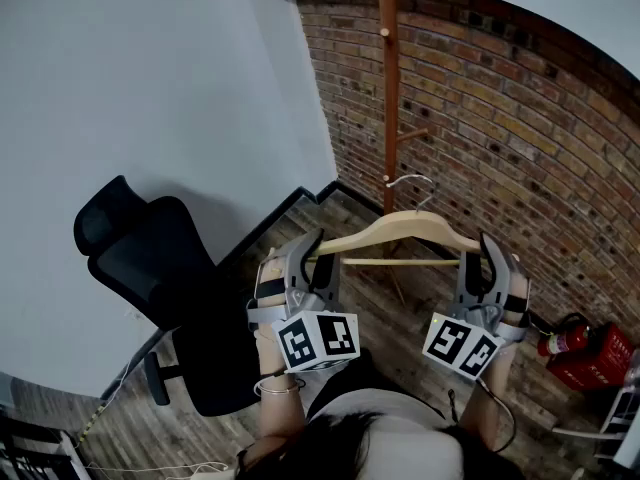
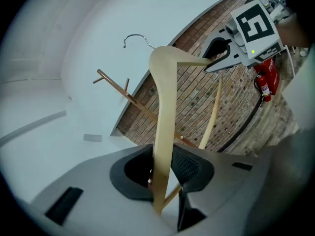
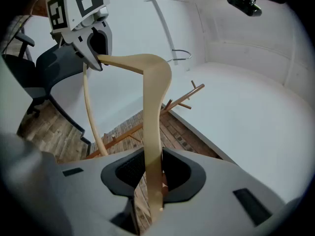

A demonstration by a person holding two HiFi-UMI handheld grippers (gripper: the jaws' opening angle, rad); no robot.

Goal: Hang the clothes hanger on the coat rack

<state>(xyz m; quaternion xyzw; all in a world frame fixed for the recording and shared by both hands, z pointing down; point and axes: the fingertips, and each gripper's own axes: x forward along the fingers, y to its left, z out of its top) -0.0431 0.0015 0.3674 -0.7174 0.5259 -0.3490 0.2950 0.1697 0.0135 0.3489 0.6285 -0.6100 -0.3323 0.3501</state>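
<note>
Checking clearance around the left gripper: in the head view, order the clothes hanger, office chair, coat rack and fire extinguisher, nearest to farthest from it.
1. clothes hanger: its left end is clamped in the left gripper.
2. office chair, to its left, and coat rack, ahead: too close to call.
3. fire extinguisher: far right, low down.

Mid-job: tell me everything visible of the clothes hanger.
The clothes hanger is pale wood: curved shoulders, a thin crossbar below and a metal wire hook on top. It is held roughly level in the air, the left gripper shut on one end, the right gripper on the other. Its hook is near the coat rack but on no peg.
</note>
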